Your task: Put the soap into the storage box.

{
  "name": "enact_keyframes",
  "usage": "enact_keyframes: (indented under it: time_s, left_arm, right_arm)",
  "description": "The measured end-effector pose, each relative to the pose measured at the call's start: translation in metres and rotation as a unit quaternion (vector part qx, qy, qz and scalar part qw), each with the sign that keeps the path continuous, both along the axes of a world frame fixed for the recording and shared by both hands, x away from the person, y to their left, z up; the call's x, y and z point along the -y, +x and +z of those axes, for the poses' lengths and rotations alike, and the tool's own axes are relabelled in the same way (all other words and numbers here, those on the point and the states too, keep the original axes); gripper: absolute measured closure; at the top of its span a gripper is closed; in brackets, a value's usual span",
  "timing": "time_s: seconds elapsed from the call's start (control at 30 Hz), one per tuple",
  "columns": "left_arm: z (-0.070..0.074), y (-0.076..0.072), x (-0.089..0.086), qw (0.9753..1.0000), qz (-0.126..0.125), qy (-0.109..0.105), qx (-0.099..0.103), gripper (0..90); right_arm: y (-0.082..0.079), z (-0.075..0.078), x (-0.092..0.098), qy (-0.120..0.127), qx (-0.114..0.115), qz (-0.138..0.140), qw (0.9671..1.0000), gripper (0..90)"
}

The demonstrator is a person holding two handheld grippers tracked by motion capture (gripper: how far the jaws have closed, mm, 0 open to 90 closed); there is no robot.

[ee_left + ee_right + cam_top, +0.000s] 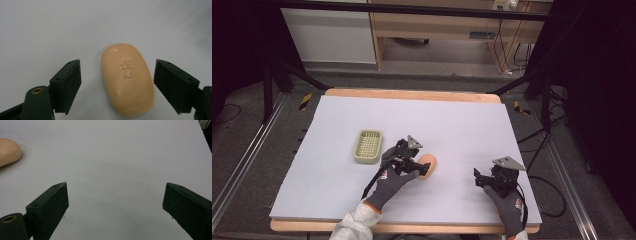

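Green basket (368, 146) (left of soap (428, 163))

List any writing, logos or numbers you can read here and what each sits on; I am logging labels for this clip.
Soap bar: two embossed characters pressed into its top face, too soft-edged to read for certain.
Label on the cabinet behind the table: too small and blurred to read.
Soap dish, left gripper and right gripper: no text visible.
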State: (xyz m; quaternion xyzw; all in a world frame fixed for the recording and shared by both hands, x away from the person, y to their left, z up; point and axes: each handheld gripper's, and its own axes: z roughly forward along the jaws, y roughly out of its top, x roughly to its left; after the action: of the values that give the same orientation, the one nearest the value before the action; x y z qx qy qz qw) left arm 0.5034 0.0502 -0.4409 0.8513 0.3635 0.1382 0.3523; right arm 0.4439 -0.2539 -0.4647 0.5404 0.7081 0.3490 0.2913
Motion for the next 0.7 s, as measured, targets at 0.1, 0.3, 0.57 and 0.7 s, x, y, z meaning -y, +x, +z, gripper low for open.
enact_keyframes:
  time_s: [0.1, 0.3, 0.57, 0.7]
  left_arm:
    - [-0.003, 0.001, 0.005, 1.0000, 0.000, 0.002, -0.004, 21.5]
    - [-0.007, 0.002, 0.014, 0.9999, 0.001, 0.011, -0.007, 21.2]
    - [-0.014, 0.005, 0.022, 0.9997, 0.001, 0.018, -0.017, 21.1]
    - [-0.017, 0.005, 0.026, 0.9994, -0.001, 0.026, -0.021, 21.2]
  right_arm:
    - [0.000, 0.000, 0.002, 0.002, -0.001, -0.001, 1.0000, 6.9]
    - [-0.001, -0.001, 0.002, 0.004, -0.002, -0.001, 1.0000, 6.9]
    - [-0.001, -0.001, 0.003, 0.003, -0.001, 0.000, 1.0000, 6.8]
    - [-0.001, -0.001, 0.003, 0.003, -0.004, -0.001, 1.0000, 6.9]
